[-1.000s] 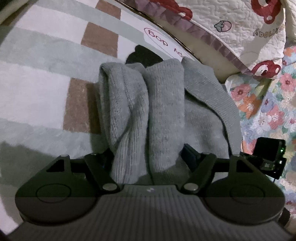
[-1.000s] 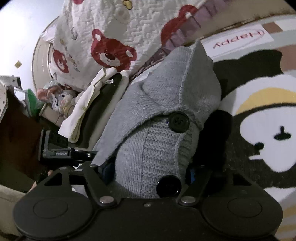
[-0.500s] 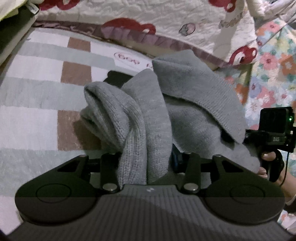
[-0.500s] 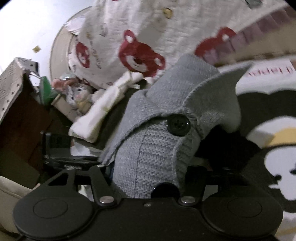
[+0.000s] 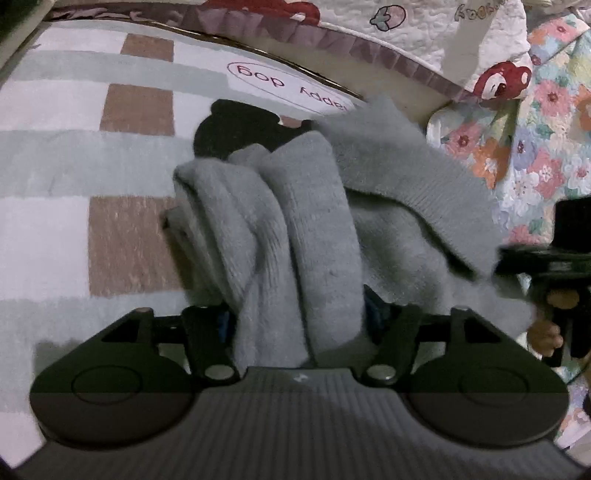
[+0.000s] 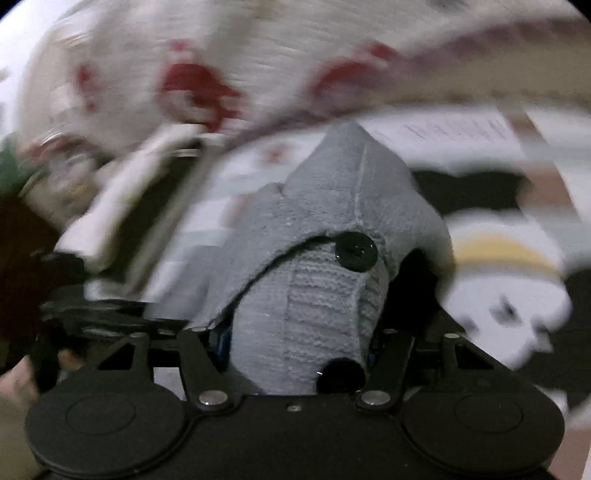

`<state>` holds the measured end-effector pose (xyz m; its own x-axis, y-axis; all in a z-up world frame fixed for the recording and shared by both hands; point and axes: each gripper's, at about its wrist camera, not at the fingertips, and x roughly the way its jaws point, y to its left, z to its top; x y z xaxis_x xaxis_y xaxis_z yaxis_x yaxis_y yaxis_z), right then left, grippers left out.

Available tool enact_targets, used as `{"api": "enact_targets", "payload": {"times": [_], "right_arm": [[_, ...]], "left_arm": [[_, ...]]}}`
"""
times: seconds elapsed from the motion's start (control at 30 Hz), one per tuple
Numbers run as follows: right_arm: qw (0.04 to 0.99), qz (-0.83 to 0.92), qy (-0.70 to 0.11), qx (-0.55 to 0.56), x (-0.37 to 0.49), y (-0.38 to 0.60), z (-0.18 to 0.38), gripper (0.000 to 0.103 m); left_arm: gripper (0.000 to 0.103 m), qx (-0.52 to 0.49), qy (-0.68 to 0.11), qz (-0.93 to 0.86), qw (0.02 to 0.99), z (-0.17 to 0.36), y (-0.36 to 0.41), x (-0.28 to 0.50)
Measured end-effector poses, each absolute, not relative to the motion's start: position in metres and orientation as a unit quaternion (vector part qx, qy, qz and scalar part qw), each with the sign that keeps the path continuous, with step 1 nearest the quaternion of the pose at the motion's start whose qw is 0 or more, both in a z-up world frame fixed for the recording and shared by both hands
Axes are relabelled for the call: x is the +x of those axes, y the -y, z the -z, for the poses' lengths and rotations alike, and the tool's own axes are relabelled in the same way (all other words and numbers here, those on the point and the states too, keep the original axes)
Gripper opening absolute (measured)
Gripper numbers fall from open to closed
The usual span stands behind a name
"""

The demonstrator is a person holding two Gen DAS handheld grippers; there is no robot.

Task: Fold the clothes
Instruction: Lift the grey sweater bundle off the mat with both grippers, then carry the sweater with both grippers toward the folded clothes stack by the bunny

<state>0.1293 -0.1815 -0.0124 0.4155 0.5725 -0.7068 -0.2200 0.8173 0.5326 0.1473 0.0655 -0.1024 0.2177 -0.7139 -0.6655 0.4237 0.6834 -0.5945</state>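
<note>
Grey cardigan (image 5: 306, 229) bunched, mid-fold above rug (image 5: 110, 173); left gripper (image 5: 299, 325) jaws just reopened around thick roll, grip unclear; right gripper (image 6: 299, 343) clamps buttoned edge; flattening, final folds remain.

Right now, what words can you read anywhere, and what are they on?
"happy dog", seen upside down and partly hidden by the grey knit cardigan: in a red oval on the checked rug.
Brown letters beside a strawberry on the white quilt: too small and warped to read.
Red lettering on the rug in the right wrist view: too blurred to read.
No other text shows.
</note>
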Motion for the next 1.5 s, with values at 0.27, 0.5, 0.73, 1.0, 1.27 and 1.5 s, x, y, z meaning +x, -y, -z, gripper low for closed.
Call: {"api": "enact_targets", "payload": {"times": [0.27,0.5,0.73,1.0,1.27,1.5], "right_arm": [[0.798,-0.256,-0.475,0.267,0.118,0.221,0.035,0.07],[0.788,-0.277,-0.464,0.294,0.123,0.224,0.046,0.076],[0.76,-0.308,-0.466,0.334,0.148,0.216,0.066,0.085],[0.786,-0.374,-0.413,0.267,0.129,0.176,-0.019,0.063],[0.788,-0.453,-0.387,0.152,0.145,0.099,-0.131,0.063],[0.743,-0.542,-0.386,0.074,0.171,-0.009,-0.21,0.063]], "left_arm": [[0.054,-0.16,-0.501,0.425,0.737,0.112,-0.064,0.149],[0.062,-0.174,-0.502,0.411,0.741,0.116,-0.062,0.152],[0.056,-0.212,-0.501,0.399,0.738,0.125,-0.059,0.154],[0.044,-0.256,-0.464,0.424,0.735,0.095,-0.085,0.137],[0.043,-0.336,-0.382,0.404,0.76,0.041,-0.15,0.116],[0.043,-0.38,-0.281,0.333,0.816,-0.019,-0.249,0.092]]}}
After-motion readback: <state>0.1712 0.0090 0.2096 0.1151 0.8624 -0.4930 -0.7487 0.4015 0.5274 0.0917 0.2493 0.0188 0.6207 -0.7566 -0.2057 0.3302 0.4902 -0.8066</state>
